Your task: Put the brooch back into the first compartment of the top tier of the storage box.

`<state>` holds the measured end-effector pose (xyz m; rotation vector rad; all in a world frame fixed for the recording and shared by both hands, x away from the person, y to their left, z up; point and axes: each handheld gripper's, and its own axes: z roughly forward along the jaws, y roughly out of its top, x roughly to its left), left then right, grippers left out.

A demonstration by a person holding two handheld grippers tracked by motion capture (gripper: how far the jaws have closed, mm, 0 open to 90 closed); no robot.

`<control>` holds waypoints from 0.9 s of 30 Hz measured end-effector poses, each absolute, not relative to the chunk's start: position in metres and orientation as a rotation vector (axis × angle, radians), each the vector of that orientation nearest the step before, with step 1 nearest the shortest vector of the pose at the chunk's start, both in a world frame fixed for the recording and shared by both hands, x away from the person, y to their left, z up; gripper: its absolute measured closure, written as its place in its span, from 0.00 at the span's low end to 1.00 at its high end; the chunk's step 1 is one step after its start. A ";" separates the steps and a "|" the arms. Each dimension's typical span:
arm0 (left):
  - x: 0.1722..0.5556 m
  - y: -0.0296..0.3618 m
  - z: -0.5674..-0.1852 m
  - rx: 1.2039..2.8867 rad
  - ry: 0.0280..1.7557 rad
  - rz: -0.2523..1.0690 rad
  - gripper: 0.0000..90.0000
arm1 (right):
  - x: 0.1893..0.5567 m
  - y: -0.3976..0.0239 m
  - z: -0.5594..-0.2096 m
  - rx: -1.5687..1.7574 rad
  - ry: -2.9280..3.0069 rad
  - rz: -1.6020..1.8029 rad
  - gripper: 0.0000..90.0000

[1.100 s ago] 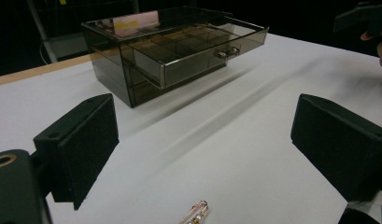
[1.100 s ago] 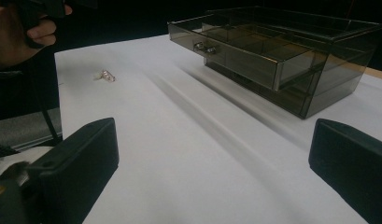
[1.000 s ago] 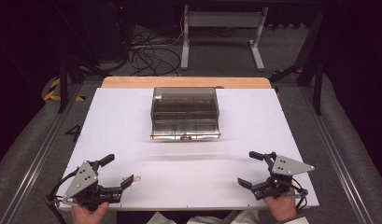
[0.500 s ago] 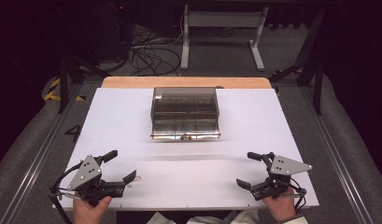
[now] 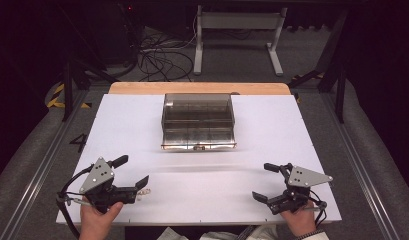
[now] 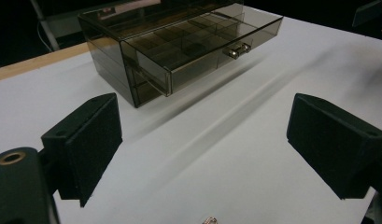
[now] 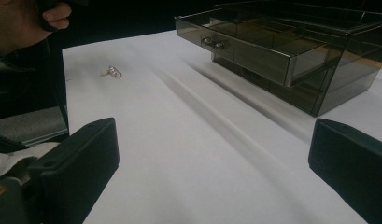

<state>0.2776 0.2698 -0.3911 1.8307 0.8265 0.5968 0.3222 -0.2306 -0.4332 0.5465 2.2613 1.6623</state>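
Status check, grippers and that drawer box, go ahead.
Left gripper open, right gripper open, both empty at near edge. Smoked drawer box mid-table, top drawer pulled partly out. Small metal piece lies by left gripper.

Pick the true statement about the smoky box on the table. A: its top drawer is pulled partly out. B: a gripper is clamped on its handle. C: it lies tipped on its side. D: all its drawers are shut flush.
A: the top drawer juts out past the front of the box, handle forward, while both grippers sit apart from it near the table's front edge.
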 end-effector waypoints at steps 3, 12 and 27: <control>0.280 0.268 -0.389 1.836 0.818 0.586 0.12 | 0.322 -0.231 -0.433 0.545 2.262 1.661 0.03; 0.291 0.266 -0.388 1.837 0.838 0.526 0.12 | 0.323 -0.231 -0.434 0.547 2.268 1.660 0.03; 0.302 0.259 -0.389 1.894 0.834 0.572 0.13 | 0.323 -0.232 -0.434 0.548 2.268 1.662 0.03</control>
